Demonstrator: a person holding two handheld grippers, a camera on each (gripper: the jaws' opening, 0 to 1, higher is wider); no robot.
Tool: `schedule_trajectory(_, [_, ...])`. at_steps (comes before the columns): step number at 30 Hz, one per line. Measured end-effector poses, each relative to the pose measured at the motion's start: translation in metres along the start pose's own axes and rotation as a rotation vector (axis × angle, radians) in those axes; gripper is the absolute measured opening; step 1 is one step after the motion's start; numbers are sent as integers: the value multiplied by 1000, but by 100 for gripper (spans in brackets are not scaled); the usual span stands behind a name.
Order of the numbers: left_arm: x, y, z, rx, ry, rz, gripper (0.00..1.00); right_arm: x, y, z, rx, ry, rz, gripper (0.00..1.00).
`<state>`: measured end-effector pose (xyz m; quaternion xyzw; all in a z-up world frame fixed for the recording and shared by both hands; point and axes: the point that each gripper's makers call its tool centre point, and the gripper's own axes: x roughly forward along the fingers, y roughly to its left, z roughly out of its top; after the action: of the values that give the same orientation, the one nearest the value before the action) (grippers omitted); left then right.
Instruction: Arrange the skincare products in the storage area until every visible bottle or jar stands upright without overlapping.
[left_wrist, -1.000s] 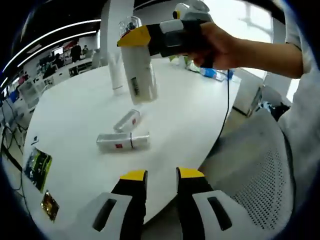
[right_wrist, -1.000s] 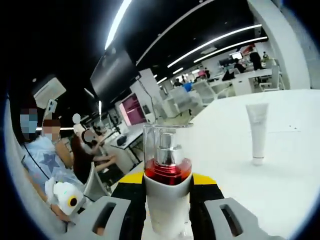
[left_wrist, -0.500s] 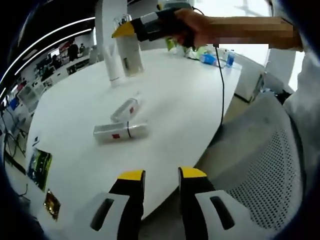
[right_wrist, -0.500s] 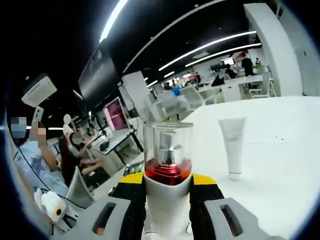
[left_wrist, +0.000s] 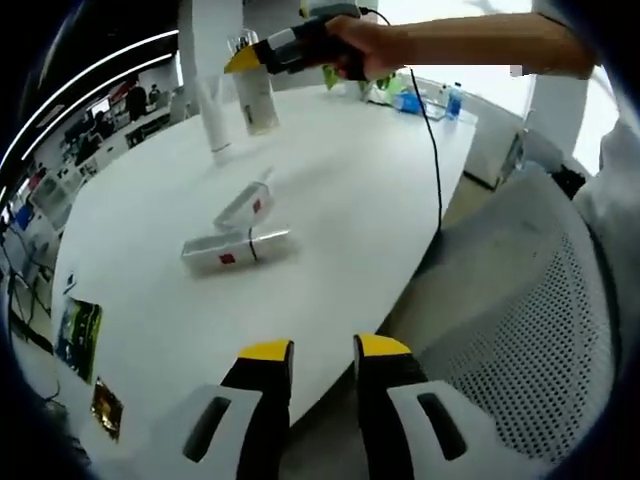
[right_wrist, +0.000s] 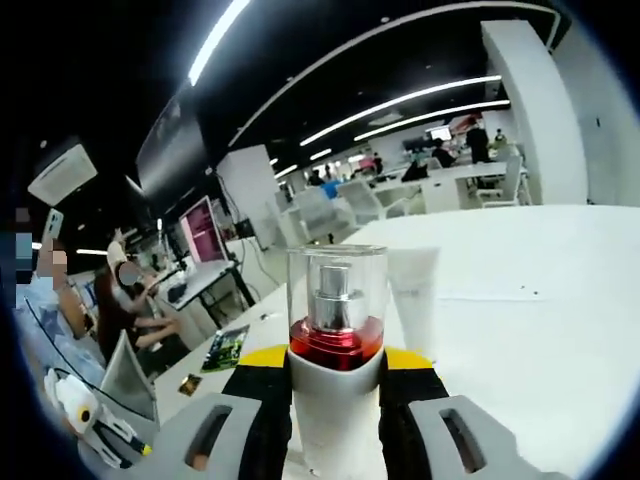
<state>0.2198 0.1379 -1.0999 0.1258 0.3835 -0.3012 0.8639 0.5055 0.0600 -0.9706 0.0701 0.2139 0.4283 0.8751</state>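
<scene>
My right gripper (right_wrist: 335, 365) is shut on a white pump bottle (right_wrist: 335, 400) with a red collar and clear cap, held upright. In the left gripper view that same bottle (left_wrist: 258, 98) hangs at the far side of the round white table (left_wrist: 350, 190), gripped by the right gripper (left_wrist: 252, 60) in a person's hand. A white tube (left_wrist: 211, 122) stands upright beside it, seen close behind the bottle as the tube (right_wrist: 415, 300). Two white bottles lie flat mid-table: a larger one (left_wrist: 235, 250) and a smaller one (left_wrist: 245, 207). My left gripper (left_wrist: 322, 352) hovers off the table's near edge, open and holding nothing.
A grey mesh chair (left_wrist: 520, 330) sits right of the table edge. Small packets (left_wrist: 78, 335) lie at the table's left rim. Bottles and clutter (left_wrist: 425, 100) stand at the far right edge, with a cable (left_wrist: 432, 150) trailing down. People sit at desks (right_wrist: 140, 310) beyond.
The right gripper has carried the pump bottle farther across the table toward the standing tube, which now sits just behind the bottle. My left gripper stayed put, open.
</scene>
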Motion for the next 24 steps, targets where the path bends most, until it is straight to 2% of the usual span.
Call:
schedule_trajectory(9, [-3, 13, -11, -13, 26, 35, 22, 10, -22, 1, -74, -5, -37, 28])
schedule_trajectory(17, [1, 6, -19, 4, 66, 21, 22, 17, -39, -9, -83, 17, -50, 28])
schedule_trajectory(24, [1, 8, -21, -1, 77, 27, 21, 21, -47, -6, -102, 6, -46, 28])
